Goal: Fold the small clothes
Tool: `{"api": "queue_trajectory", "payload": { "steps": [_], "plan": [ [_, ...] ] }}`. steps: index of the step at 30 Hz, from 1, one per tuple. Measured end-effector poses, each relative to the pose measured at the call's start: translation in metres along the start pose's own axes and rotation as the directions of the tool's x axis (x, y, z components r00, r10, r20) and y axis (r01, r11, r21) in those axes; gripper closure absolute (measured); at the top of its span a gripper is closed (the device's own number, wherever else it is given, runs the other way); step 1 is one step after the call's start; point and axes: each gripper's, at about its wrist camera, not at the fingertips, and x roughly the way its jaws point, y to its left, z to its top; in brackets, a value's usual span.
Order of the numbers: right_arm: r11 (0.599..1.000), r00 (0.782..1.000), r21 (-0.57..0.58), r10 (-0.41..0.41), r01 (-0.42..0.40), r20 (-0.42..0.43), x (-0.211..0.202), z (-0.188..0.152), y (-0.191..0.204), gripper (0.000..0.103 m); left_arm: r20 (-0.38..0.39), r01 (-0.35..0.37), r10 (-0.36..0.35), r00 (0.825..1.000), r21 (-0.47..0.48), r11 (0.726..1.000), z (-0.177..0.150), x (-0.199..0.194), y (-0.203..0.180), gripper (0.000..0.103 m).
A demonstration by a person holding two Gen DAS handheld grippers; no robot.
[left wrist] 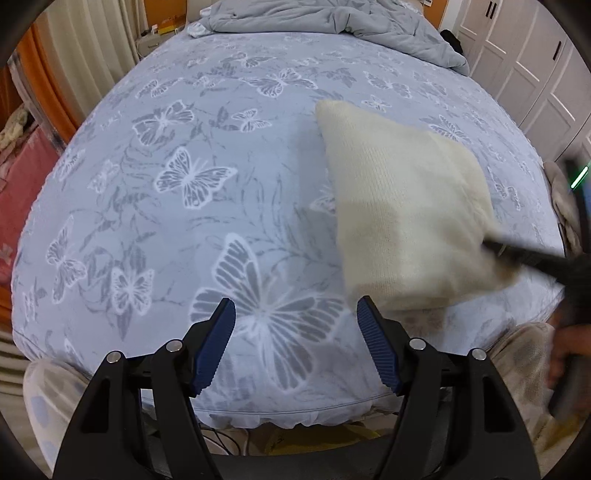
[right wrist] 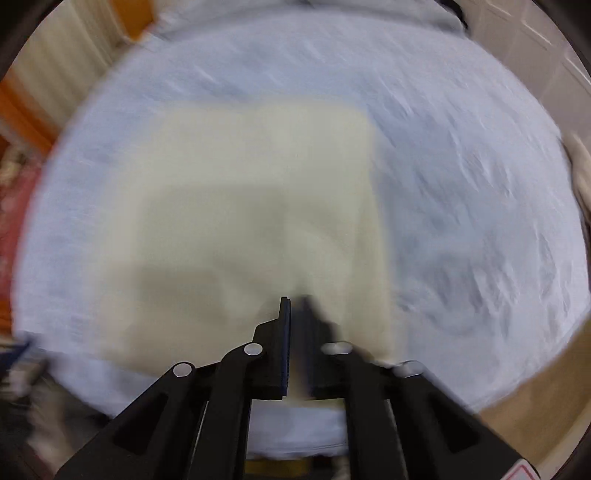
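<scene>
- Lying on the bed [left wrist: 155, 206], a cream knitted garment [left wrist: 399, 206] is spread over the butterfly-printed blue sheet, towards the bed's right side and reaching close to its near edge.
- Folded into a rough rectangle, the garment narrows to a corner pointing at the far end of the bed; its near right corner lifts slightly where it is pinched.
- The right tool [right wrist: 295, 306] has its jaws together, clamped on the garment's near edge, with cream fabric caught between the two pads; this view is heavily blurred, so the exact fold it grips cannot be made out.
- From the left wrist view that same tool [left wrist: 491, 245] appears as a dark blurred bar coming in from the right edge of the bed and meeting the garment's near right corner.
- The left tool [left wrist: 295, 314] hovers above the near edge of the bed with its blue ribbed fingers [left wrist: 221, 343] well apart and nothing between them; its right finger sits just beside the garment's near left corner, and whether it touches the cloth cannot be told.
- A rumpled grey-blue quilt [left wrist: 332, 18] is bunched at the far end of the bed.
- White panelled wardrobe doors [left wrist: 532, 74] run along the right side of the room.
- Pale patterned trouser legs [left wrist: 517, 354] of the person show at the near edge of the bed.
</scene>
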Motion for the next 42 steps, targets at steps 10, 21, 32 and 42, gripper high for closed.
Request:
{"api": "queue_trajectory", "payload": {
  "steps": [10,21,32,42],
  "plan": [
    [0.968,0.969,0.151,0.172,-0.2,0.177,-0.055,0.03,-0.036,0.028,0.002,0.096,-0.096,0.995,-0.055,0.994,0.028,0.01,-0.015,0.021],
    [0.956,0.956,0.155,0.218,-0.25,0.199,-0.046,0.036,-0.068,0.098,0.014,0.101,-0.1,0.995,-0.032,0.994,0.069,0.027,-0.047,0.017],
    [0.95,0.933,0.057,0.288,-0.306,0.213,-0.069,0.039,-0.037,0.088,-0.075,0.102,-0.104,0.992,-0.029,0.994,0.074,0.069,-0.063,0.015],
    [0.977,0.974,-0.081,0.204,-0.196,0.099,-0.04,0.069,0.01,0.09,-0.087,0.103,-0.104,0.991,-0.024,0.994,0.071,0.077,-0.059,0.011]
  ]
}}
